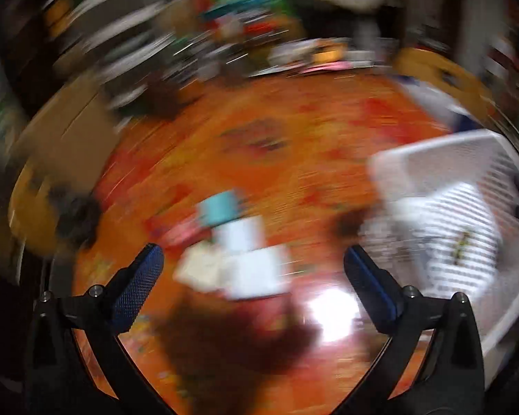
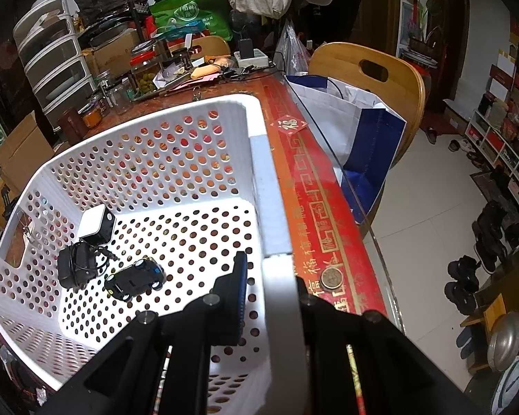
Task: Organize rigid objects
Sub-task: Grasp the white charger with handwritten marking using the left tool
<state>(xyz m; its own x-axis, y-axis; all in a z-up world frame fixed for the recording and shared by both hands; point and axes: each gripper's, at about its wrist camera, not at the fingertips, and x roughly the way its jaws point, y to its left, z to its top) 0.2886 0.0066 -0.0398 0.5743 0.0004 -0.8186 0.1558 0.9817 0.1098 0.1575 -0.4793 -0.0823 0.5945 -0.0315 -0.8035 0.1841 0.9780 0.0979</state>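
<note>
The left wrist view is heavily blurred. My left gripper is open over the orange tabletop, with nothing between its fingers. Beyond its tips lie blurred white boxes and a teal box. The white perforated basket is to the right. In the right wrist view my right gripper is shut on the right wall of the basket, one finger inside and one outside. On the basket's floor lie a white cube charger, a black adapter with its cable and a black toy car.
A coin lies on the red table strip beside the basket. Jars, papers and a power strip crowd the far end. Plastic drawers stand at back left. A wooden chair with a blue-white bag stands past the table's right edge.
</note>
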